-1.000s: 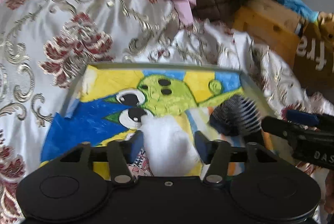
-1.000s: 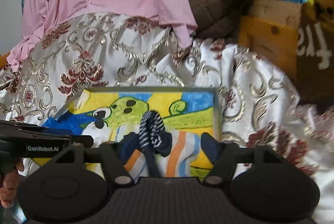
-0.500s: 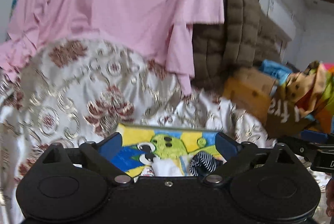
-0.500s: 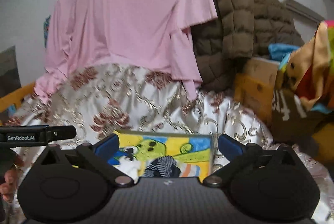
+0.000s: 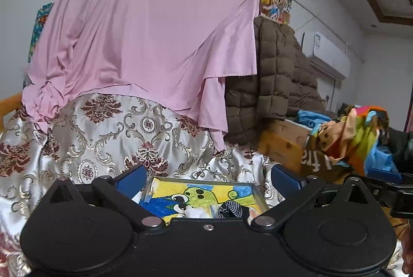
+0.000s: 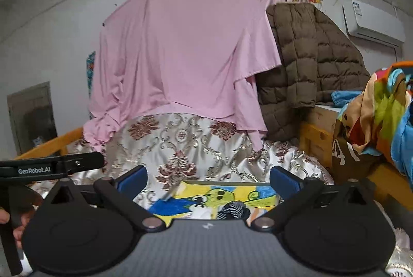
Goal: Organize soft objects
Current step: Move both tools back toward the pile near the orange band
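From the left wrist view, the left tool (image 5: 206, 180) stands spread wide with nothing between its blue pads (image 5: 129, 180); its jaws have just been opening. Low in the middle, at six o'clock, a tray (image 5: 254, 190) with a bright cartoon picture lies on the patterned satin bedspread (image 5: 103, 127). A white sock (image 5: 195, 212) and a striped sock (image 5: 231, 210) rest side by side at the tray's near edge, the striped one toward three o'clock of the white one. A pink sheet (image 5: 155, 39) hangs behind, at twelve o'clock, with a brown quilted coat (image 5: 278, 75) at two o'clock. The right tool (image 5: 384, 181) shows at three o'clock.

From the right wrist view, the right tool (image 6: 207, 180) is likewise spread to its widest and holds nothing, its jaws having just been opening. The tray (image 6: 258, 182) sits between the pads at six o'clock, the white sock (image 6: 202, 212) and striped sock (image 6: 232, 208) lying loose on it, clear of both pads. The left tool (image 6: 77, 163) reaches in at nine o'clock, a person's fingers (image 6: 18, 228) below it. A heap of colourful cloth (image 6: 382, 106) lies at three o'clock.
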Motion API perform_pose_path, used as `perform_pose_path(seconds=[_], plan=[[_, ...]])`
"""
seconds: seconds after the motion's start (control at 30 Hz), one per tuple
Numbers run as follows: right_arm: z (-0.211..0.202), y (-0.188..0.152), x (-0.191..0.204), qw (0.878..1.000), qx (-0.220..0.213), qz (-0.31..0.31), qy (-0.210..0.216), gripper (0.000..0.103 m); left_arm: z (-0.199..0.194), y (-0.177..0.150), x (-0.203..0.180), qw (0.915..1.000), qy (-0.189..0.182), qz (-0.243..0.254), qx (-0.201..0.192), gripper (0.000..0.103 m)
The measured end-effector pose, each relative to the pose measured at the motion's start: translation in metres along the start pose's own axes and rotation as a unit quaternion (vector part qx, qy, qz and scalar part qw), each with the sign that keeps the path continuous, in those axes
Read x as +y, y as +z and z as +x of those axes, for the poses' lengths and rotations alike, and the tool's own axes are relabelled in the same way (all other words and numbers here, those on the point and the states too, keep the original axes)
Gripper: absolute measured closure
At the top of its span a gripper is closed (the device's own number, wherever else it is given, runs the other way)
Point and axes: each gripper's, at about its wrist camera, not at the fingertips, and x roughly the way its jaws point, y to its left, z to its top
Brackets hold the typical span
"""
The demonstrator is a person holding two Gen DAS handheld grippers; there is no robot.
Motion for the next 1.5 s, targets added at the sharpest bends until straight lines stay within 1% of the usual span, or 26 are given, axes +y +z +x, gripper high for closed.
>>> perform_pose_path(seconds=[0.23,0.4,0.57,0.67,0.83,0.93,1.13,1.23,1.37,1.5], plan=[[-0.048,-0.009,0.017,1.0,-0.014,-0.004,0.006,0.0,-0.05,-0.012,0.002,1.0,0.0,-0.001,-0.006,0.001],[-0.075,-0.023,0.03,1.0,-0.023,-0.017,0.004,0.0,-0.075,-0.026,0.005,1.0,0.003,0.003,-0.008,0.001],[-0.097,-0.042,0.043,0.999,-0.024,-0.03,0.01,0.0,-0.098,-0.043,0.005,0.9998,0.004,0.019,-0.004,0.001],[-0.109,-0.056,0.051,0.999,-0.021,-0.039,0.011,0.0,-0.108,-0.054,0.005,0.9997,0.0,0.023,0.006,0.001],[-0.126,-0.084,0.06,0.998,0.001,-0.062,0.018,0.0,-0.122,-0.08,0.007,0.9989,-0.005,0.038,0.029,0.001],[-0.132,-0.102,0.063,0.997,0.023,-0.072,0.019,0.0,-0.128,-0.098,0.01,0.9979,-0.006,0.045,0.046,0.001],[-0.134,-0.134,0.062,0.995,0.076,-0.069,0.019,0.0,-0.13,-0.131,0.015,0.9946,-0.01,0.058,0.086,0.001],[-0.13,-0.149,0.064,0.99,0.117,-0.071,0.017,0.0,-0.127,-0.147,0.018,0.9916,-0.015,0.063,0.112,0.001],[-0.112,-0.171,0.068,0.975,0.203,-0.087,0.004,0.0,-0.116,-0.166,0.019,0.9849,-0.022,0.08,0.152,0.001],[-0.096,-0.191,0.073,0.961,0.259,-0.098,0.003,0.0,-0.1,-0.179,0.019,0.9748,-0.028,0.096,0.2,0.001]])
